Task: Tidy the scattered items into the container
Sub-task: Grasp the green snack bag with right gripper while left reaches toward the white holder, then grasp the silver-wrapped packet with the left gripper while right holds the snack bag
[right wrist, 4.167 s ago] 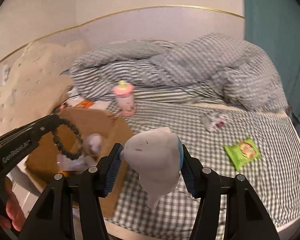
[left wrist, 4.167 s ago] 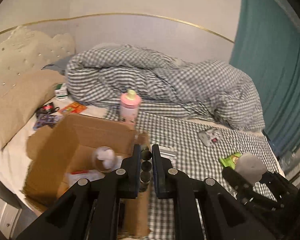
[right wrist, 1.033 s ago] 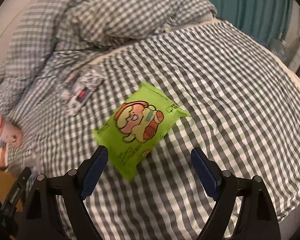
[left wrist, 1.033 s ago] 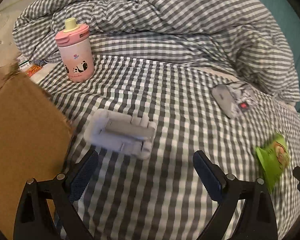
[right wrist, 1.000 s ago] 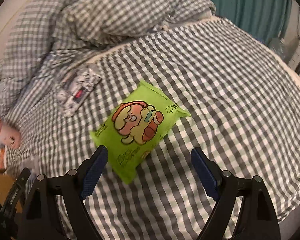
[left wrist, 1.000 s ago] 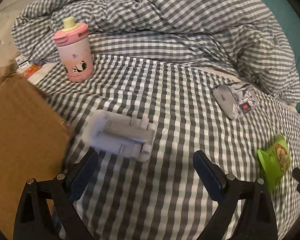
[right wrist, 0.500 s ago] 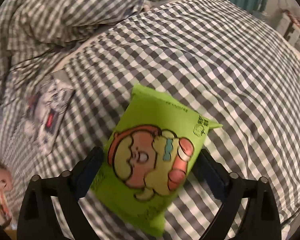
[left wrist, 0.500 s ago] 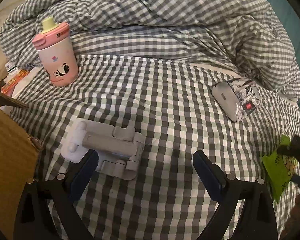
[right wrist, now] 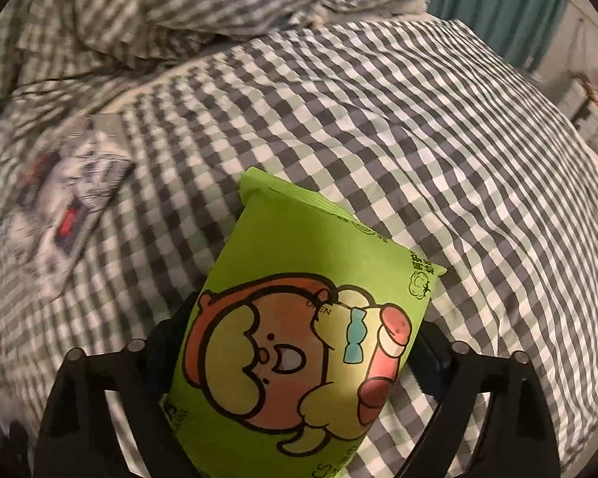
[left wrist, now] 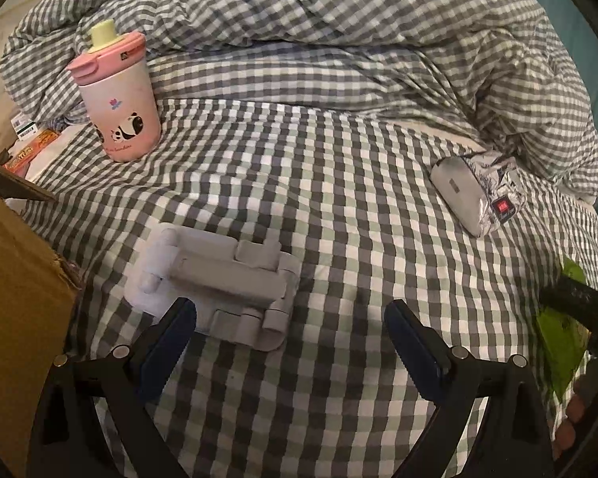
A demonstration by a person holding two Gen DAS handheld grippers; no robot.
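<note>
A green snack bag (right wrist: 299, 318) with a cartoon print lies on the checked bed sheet. My right gripper (right wrist: 299, 352) straddles it and its jaws are closing, the pads at the bag's two sides with no buckling to be seen. My left gripper (left wrist: 289, 332) hangs open just in front of a grey folding stand (left wrist: 215, 279), nothing between its fingers. The cardboard box (left wrist: 16, 279) stands at the left edge of the left wrist view. The green bag (left wrist: 560, 334) also shows at that view's right edge.
A pink panda cup (left wrist: 117, 107) stands upright at the back left. A silver wrapped pack (left wrist: 474, 195) lies at the right, also as a blurred pack (right wrist: 67, 207). A bunched checked duvet (left wrist: 339, 32) fills the back. Small packets (left wrist: 28, 147) lie behind the box.
My right gripper has come down over the green bag, which now fills the gap between its jaws. In the left wrist view the grey stand has drawn slightly closer to the open jaws.
</note>
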